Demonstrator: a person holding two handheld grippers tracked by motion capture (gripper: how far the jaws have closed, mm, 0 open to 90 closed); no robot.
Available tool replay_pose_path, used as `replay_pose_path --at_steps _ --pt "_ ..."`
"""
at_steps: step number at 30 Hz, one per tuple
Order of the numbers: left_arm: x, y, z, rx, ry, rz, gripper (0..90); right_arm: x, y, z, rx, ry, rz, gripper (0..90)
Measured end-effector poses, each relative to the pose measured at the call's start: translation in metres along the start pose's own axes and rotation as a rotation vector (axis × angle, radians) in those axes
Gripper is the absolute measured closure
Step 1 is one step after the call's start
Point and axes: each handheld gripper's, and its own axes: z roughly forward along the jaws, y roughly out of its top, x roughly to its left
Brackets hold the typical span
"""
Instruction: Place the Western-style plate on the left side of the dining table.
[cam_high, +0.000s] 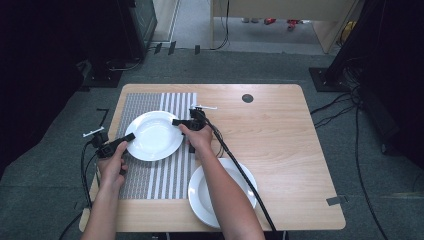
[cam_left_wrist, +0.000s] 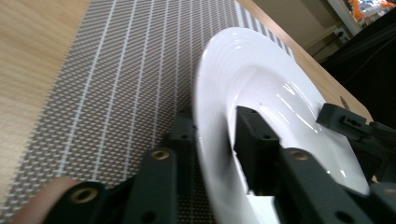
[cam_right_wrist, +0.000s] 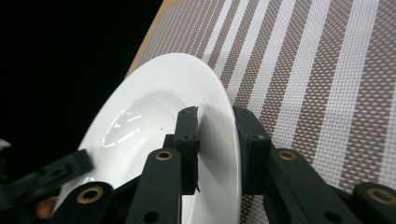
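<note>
A white deep plate (cam_high: 154, 135) sits over the striped placemat (cam_high: 150, 182) at the table's left; I cannot tell whether it rests on the mat or is just off it. My left gripper (cam_high: 129, 137) is shut on its left rim, and my right gripper (cam_high: 177, 122) is shut on its right rim. In the left gripper view the plate (cam_left_wrist: 261, 79) has its rim pinched in the left gripper (cam_left_wrist: 217, 135), one jaw under it and one on top. The right gripper view shows the plate (cam_right_wrist: 154, 102) with its rim clamped in the right gripper (cam_right_wrist: 217, 135).
A second white plate (cam_high: 242, 192) lies near the table's front edge, partly under the right forearm. The wooden table (cam_high: 280, 130) has a dark round hole cover (cam_high: 247, 98) at the back. The right gripper's cable (cam_high: 240, 170) trails across that second plate.
</note>
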Motion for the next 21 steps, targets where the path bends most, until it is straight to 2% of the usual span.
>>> replay_pose_path --at_steps 2,4,6,7,8,12,14,15,16,17,19,21 --pt "-0.002 0.000 -0.002 -0.024 0.020 0.012 58.5 0.006 -0.001 0.000 -0.008 -0.043 -0.058 70.2" --pt "-0.003 0.002 -0.006 -0.046 0.051 0.009 49.2 0.010 -0.001 -0.002 -0.030 -0.062 -0.094 62.6" --pt "-0.004 0.003 -0.012 -0.073 0.067 0.012 45.1 0.014 0.002 -0.006 -0.053 -0.054 -0.090 57.7" --pt "-0.004 0.004 -0.014 -0.082 0.068 0.019 43.8 0.016 0.003 -0.009 -0.057 -0.058 -0.105 56.0" --pt "-0.005 0.005 -0.016 -0.083 0.066 0.023 41.5 0.017 0.004 -0.012 -0.077 -0.071 -0.124 51.0" --pt "-0.007 0.005 -0.025 -0.081 0.048 0.038 36.3 0.018 0.012 -0.024 -0.076 -0.119 -0.124 39.6" --pt "-0.009 0.004 -0.029 -0.080 0.045 0.055 33.4 0.019 0.015 -0.032 -0.077 -0.141 -0.144 39.6" --pt "-0.012 0.003 -0.032 -0.072 0.042 0.067 31.6 0.020 0.016 -0.036 -0.066 -0.138 -0.149 39.8" --pt "-0.013 0.002 -0.033 -0.068 0.040 0.076 28.9 0.021 0.019 -0.042 -0.031 -0.126 -0.176 39.7" --pt "-0.015 0.001 -0.037 -0.067 0.027 0.078 27.5 0.023 0.019 -0.046 -0.018 -0.125 -0.195 38.5" --pt "-0.018 -0.002 -0.042 -0.076 0.004 0.093 24.5 0.026 0.020 -0.055 0.004 -0.123 -0.259 34.2" --pt "-0.022 -0.005 -0.048 -0.078 -0.018 0.111 20.9 0.028 0.019 -0.063 0.008 -0.113 -0.276 32.1"
